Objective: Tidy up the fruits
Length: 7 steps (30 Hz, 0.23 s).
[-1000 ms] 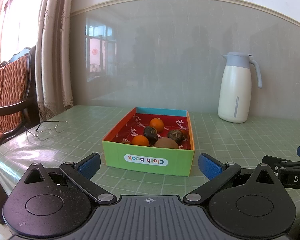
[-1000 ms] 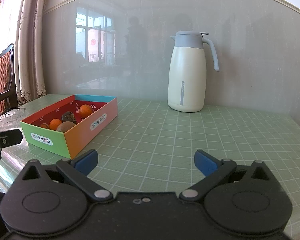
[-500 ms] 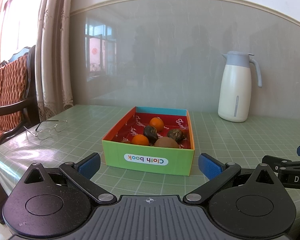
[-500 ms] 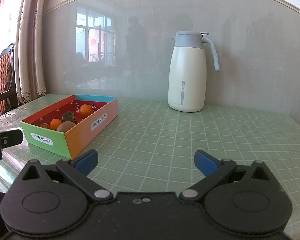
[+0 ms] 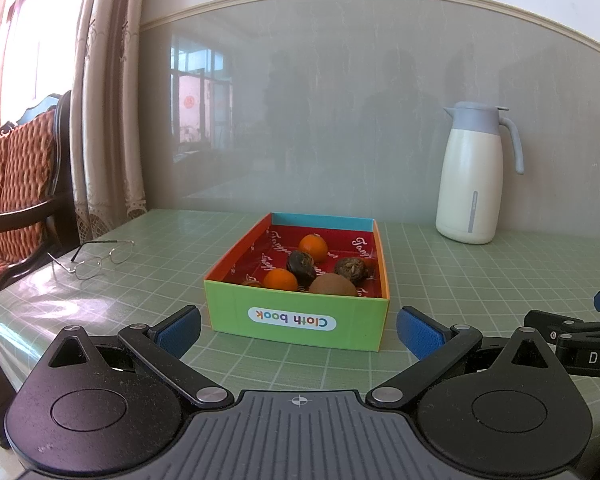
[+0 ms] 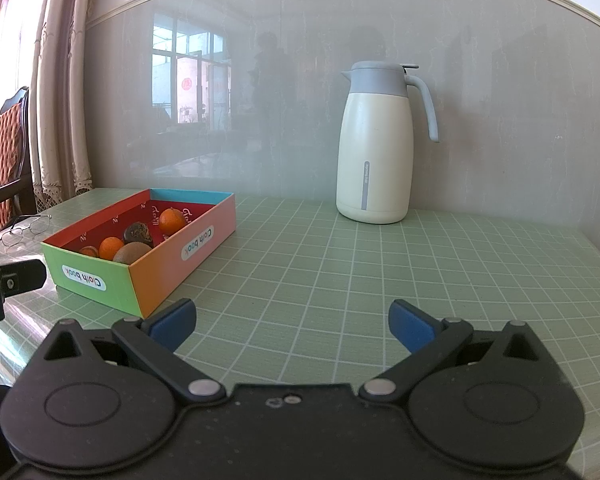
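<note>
Two claws, left and right, both spread wide and holding nothing, low in frame above green tabletop. Fruits inside colourful box, centre of left view, just beyond left claw. Jug upright at upper right.

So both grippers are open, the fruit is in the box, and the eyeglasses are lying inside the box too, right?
Not quite. The eyeglasses lie on the table, apart from the box on its left, as the left wrist view shows. The rest holds: the left gripper and right gripper are open, and the fruit is in the box.
</note>
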Motion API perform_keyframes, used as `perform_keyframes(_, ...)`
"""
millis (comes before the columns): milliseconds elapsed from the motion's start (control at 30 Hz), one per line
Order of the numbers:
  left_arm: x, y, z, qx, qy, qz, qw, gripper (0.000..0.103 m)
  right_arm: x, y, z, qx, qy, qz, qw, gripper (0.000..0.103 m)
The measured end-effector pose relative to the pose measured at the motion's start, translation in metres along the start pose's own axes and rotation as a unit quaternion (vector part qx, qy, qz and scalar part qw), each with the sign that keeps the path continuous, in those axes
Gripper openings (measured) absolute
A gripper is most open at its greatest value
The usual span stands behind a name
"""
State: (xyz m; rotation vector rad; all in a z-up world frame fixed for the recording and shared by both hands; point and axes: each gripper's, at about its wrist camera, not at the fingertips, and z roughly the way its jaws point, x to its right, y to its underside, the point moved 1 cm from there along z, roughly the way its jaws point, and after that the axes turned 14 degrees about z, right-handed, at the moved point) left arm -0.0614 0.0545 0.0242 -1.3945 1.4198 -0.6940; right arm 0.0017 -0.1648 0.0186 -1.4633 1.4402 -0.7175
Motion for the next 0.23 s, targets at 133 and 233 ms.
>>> perform_keyframes(133,-0.0016,0.0006,-0.0006,0.002,-0.002,-0.002,1.0000,0.103,-0.0001,0.0000,0.0000,0.000,0.000,0.000,1.000,0.103)
perform_keyframes(233,-0.0036,0.0017,-0.0013,0.005,-0.001,-0.007,1.0000,0.103,0.0000,0.0000,0.0000,0.000,0.000,0.000,1.000,0.103)
